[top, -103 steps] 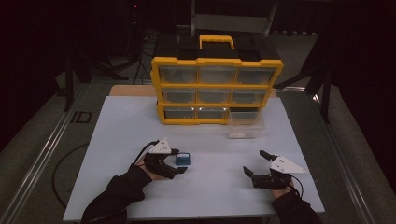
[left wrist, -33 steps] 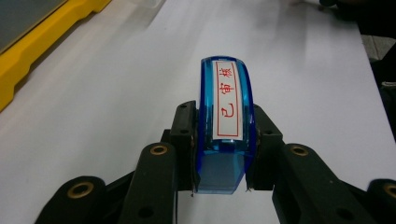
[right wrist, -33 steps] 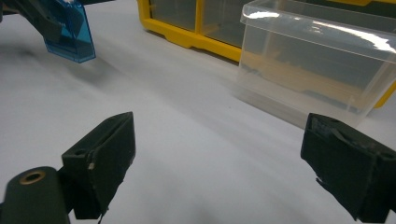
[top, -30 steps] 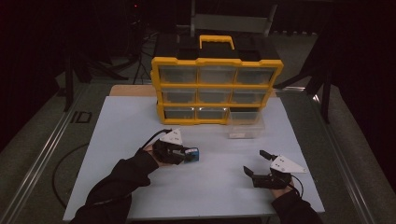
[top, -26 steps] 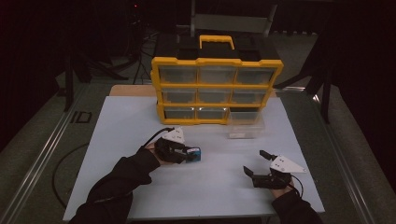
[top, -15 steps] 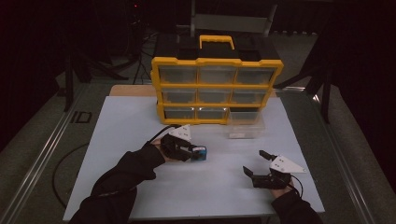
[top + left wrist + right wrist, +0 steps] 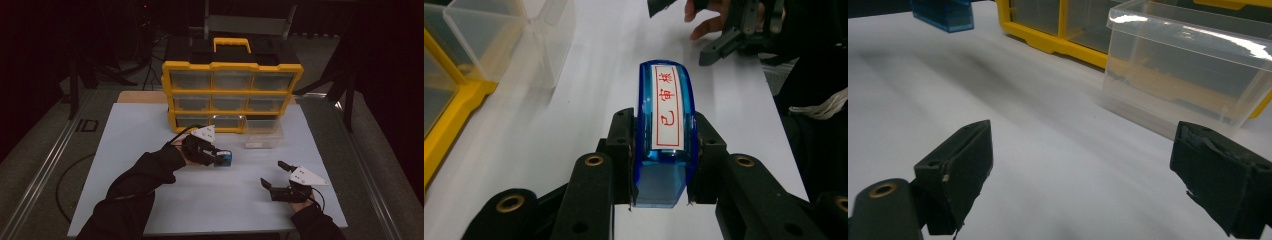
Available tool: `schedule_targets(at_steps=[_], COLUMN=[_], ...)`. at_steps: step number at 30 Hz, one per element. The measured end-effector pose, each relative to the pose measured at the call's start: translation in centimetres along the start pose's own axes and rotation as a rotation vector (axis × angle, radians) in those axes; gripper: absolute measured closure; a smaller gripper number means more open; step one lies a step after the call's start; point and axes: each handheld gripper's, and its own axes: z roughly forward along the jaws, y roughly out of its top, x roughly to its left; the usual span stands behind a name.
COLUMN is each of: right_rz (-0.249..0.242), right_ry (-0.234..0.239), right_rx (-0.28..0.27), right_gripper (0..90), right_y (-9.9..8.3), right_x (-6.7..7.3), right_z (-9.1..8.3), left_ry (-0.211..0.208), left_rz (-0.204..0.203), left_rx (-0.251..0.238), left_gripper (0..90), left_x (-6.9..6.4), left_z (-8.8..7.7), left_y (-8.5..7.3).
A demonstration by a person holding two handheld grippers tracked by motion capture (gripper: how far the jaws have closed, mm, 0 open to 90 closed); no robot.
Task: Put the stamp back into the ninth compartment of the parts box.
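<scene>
Left gripper point(image 7: 663, 200) jaws pinch blue stamp point(image 7: 665, 130) sideways, near the clear drawer point(image 7: 263, 134); right gripper point(image 7: 1088, 185) jaws spread, empty.

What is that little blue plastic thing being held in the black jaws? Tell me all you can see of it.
The small blue see-through plastic block looks like a stamp: glossy, rounded at its far end, with a white label of red characters in a red frame along its top. The left gripper is shut on it, a black pad pressing each side. In the high view it hangs off the white table, pointing towards the clear plastic drawer.
</scene>
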Motion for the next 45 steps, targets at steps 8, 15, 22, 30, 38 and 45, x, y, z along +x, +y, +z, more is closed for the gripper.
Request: schedule_targets(at_steps=[8, 15, 22, 30, 38, 45], right_rz=[0.002, -0.002, 0.003, 0.003, 0.005, 0.005], right_ry=[-0.002, 0.000, -0.003, -0.003, 0.001, 0.003], right_rx=[-0.001, 0.000, -0.004, -0.005, -0.006, -0.008], right_gripper=[10.2, 10.2, 10.2, 10.2, 10.2, 10.2], right_y=[0.0, 0.0, 0.0, 0.0, 0.0, 0.0], right_x=[0.0, 0.0, -0.1, -0.1, -0.1, -0.1], right_z=[0.0, 0.0, -0.1, -0.1, -0.1, -0.1], left_ry=[-0.010, 0.004, 0.020, 0.042, 0.041, 0.033], left_rz=[0.019, 0.060, 0.064, 0.059, 0.073, 0.093], left_rx=[-0.009, -0.063, -0.093, -0.088, -0.063, -0.056], left_gripper=[69.8, 69.8, 69.8, 69.8, 69.8, 69.8], left_x=[0.8, 1.8, 2.6, 3.4, 3.9, 4.5], left_z=[0.2, 0.3, 0.2, 0.6, 1.4, 2.5], left_y=[1.9, 3.3, 4.7, 6.3, 7.9, 10.0])
